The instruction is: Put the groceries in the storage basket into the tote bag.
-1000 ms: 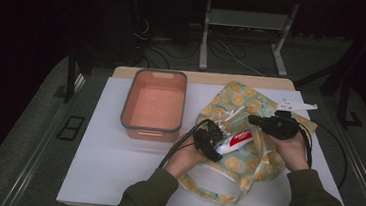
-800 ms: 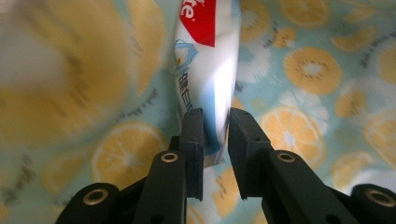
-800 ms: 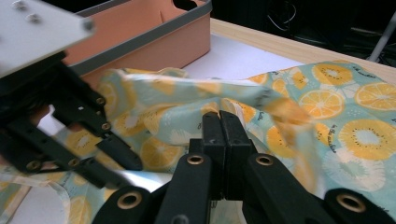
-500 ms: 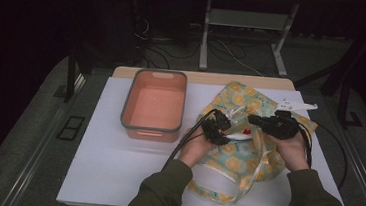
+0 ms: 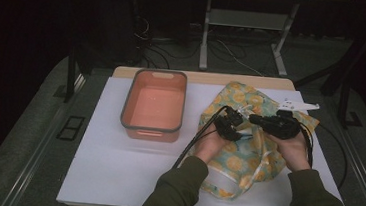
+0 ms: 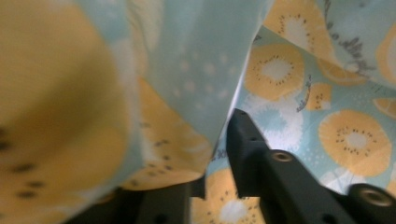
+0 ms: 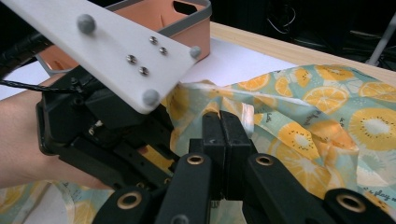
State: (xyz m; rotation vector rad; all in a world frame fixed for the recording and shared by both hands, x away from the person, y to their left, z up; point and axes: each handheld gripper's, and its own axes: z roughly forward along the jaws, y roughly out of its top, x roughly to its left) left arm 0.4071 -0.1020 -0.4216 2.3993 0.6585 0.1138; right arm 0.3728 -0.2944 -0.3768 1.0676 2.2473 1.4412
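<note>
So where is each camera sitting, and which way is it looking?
High view: above the table, looking forward and down; both forearms, left gripper and right gripper show.
Left gripper view: on the left gripper, looking inside the fruit-print bag; its jaws show.
Right gripper view: on the right gripper, facing the orange bin.
All share the bag.

The bag (image 5: 247, 154) lies on the table (image 5: 109, 177), right of the bin (image 5: 153, 105), both tools on it
</note>
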